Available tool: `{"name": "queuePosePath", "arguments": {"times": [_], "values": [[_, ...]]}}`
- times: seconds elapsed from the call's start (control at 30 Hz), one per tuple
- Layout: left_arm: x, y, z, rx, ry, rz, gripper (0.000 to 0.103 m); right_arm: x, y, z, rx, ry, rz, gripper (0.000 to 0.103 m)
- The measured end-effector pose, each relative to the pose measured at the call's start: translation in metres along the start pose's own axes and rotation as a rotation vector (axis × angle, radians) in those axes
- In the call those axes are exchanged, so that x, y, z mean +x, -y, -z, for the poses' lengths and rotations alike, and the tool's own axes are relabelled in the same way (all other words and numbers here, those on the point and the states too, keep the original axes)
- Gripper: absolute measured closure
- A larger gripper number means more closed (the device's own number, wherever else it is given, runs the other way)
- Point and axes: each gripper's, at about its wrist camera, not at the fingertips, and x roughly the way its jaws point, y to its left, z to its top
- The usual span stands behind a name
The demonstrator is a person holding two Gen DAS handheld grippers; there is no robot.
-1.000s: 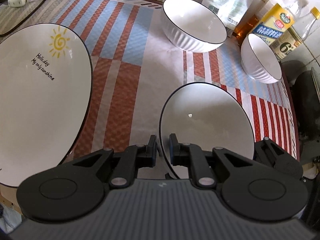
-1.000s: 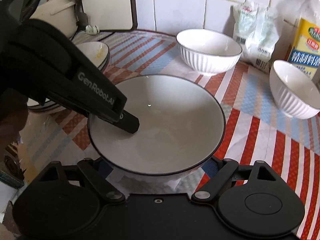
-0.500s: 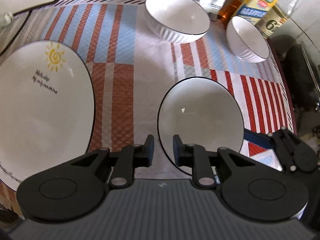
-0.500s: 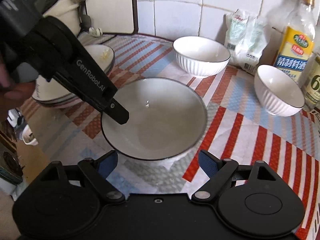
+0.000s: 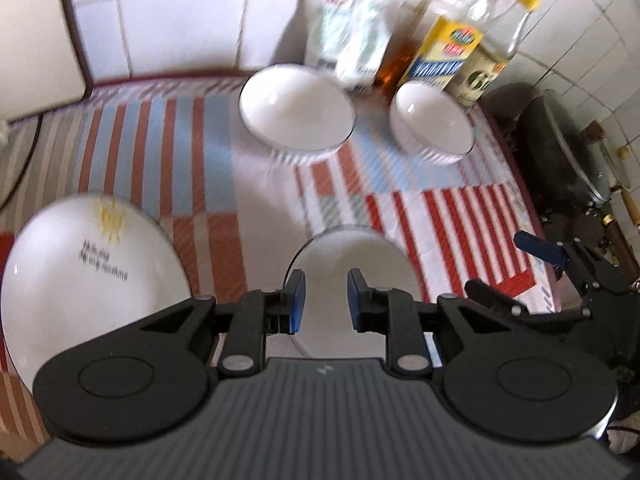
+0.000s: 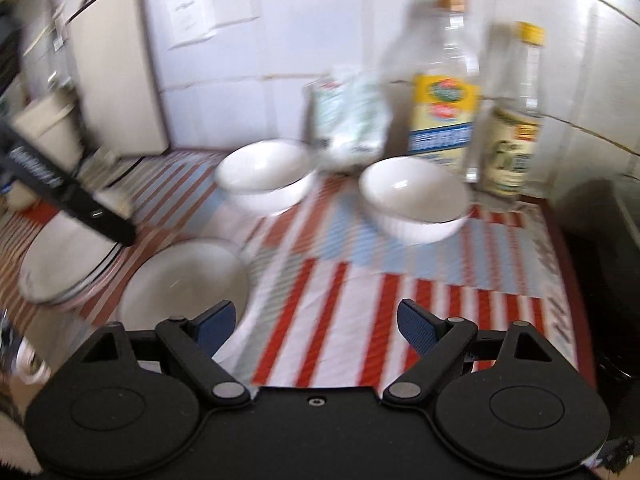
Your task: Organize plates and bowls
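Observation:
A shallow white bowl with a dark rim (image 5: 356,264) rests on the striped cloth, below my left gripper (image 5: 326,300). The left jaws are opening and hang above the bowl with nothing between the pads. A big white plate with a sun print (image 5: 92,276) lies to its left. Two ribbed white bowls (image 5: 296,114) (image 5: 434,126) stand at the back. My right gripper (image 6: 318,322) is open and empty over the cloth, with the shallow bowl (image 6: 184,280) at its left finger. The left gripper (image 6: 116,230) hovers over the plate stack (image 6: 60,268).
Oil bottles (image 6: 444,92) (image 6: 512,120) and a plastic bag (image 6: 352,120) line the tiled wall behind the bowls. A dark pan (image 5: 560,148) sits off the cloth's right edge. A pale board (image 6: 116,84) leans at the back left.
The left gripper let go of the shallow bowl's rim, widened and rose. The right gripper pulled back from around the bowl, lifted and swung right.

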Motion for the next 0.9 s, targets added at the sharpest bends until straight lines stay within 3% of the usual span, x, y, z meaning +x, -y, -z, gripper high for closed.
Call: {"name": "queuePosePath", "arguments": {"times": [0.33, 0.47, 0.6, 0.9], "values": [[-0.011, 0.033, -0.040, 0.084, 0.090, 0.017, 0.078, -0.009, 0.047, -0.021, 0.050, 0.094, 0.134, 0.012], [-0.012, 0.048, -0.053, 0.136, 0.131, -0.017, 0.071, 0.000, 0.058, -0.035, 0.027, 0.113, 0.134, 0.012], [-0.005, 0.056, -0.066, 0.150, 0.147, -0.008, 0.071, 0.012, 0.062, -0.046, -0.019, 0.134, 0.154, 0.012], [0.039, 0.076, -0.085, 0.139, 0.170, 0.049, 0.066, 0.036, 0.076, -0.040, 0.041, 0.121, 0.157, 0.012]]}}
